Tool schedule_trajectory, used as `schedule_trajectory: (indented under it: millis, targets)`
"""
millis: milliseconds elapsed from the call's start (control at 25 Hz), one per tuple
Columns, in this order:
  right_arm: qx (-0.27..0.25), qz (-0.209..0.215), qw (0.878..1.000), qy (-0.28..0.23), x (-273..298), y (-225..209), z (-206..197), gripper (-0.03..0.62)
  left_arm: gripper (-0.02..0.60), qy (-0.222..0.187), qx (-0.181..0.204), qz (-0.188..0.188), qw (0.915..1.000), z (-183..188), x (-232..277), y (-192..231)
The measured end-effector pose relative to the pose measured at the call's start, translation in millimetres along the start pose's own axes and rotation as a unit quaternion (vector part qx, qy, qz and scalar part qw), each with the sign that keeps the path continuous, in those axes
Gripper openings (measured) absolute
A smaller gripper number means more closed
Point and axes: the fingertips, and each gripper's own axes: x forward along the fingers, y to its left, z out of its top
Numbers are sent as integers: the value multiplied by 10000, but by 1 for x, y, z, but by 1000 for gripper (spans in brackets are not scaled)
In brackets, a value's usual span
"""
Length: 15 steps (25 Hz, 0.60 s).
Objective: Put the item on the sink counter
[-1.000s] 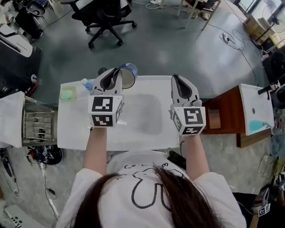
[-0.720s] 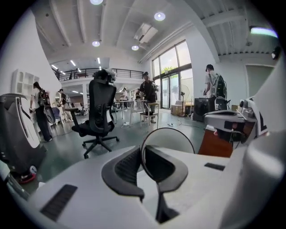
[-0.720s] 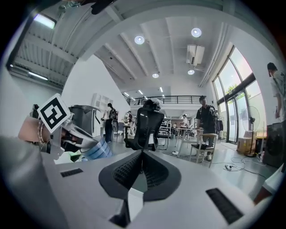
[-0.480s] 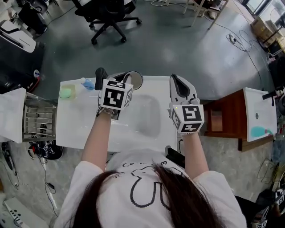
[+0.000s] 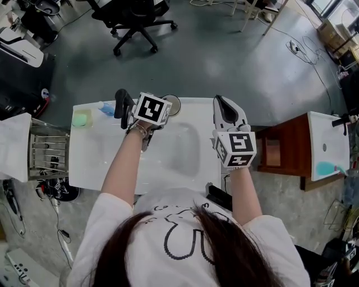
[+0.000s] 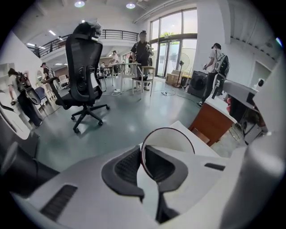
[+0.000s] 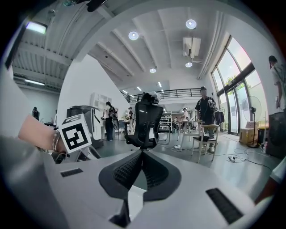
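A cup (image 5: 171, 104) with a dark rim and white inside stands mouth-up over the far edge of the white sink counter (image 5: 95, 162), just behind the basin (image 5: 182, 148). My left gripper (image 5: 162, 106) is shut on the cup's wall; in the left gripper view the rim (image 6: 168, 132) rises between the pads (image 6: 127, 165), one inside and one outside. Whether the cup's base touches the counter is hidden. My right gripper (image 5: 225, 107) hovers over the counter's right end, shut with nothing in it (image 7: 142, 157).
A black faucet (image 5: 120, 102), a blue bottle (image 5: 106, 107) and a green soap dish (image 5: 82, 118) sit at the counter's far left. A metal rack (image 5: 49, 157) stands to the left, a wooden cabinet (image 5: 280, 147) and another white basin (image 5: 325, 140) to the right. An office chair (image 5: 132, 17) stands beyond.
My left gripper has moved away from me toward the counter's far edge and rolled over, turning the cup from tilted, blue side showing, to mouth-up. The right gripper has barely moved.
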Motion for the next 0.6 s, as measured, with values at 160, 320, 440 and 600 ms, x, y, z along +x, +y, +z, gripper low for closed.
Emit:
schedule_trajectory:
  millis: [160,320,440,600]
  targets:
    - [66,6,10000,9,1,-4,-1,28,43,70,149,6,9999,2,14,4]
    - [87,42,9999,56,1,-5,-7,29,41,413,56,-167,9990,-8,22,0]
    - [110,71,9999,91,1,-5,-12,29,43,530,248,-237,9980,-5,26,-2]
    - [108,122,9998,115,0,-4,-15,29,46,791,883,-196,9928,-6,30,-4]
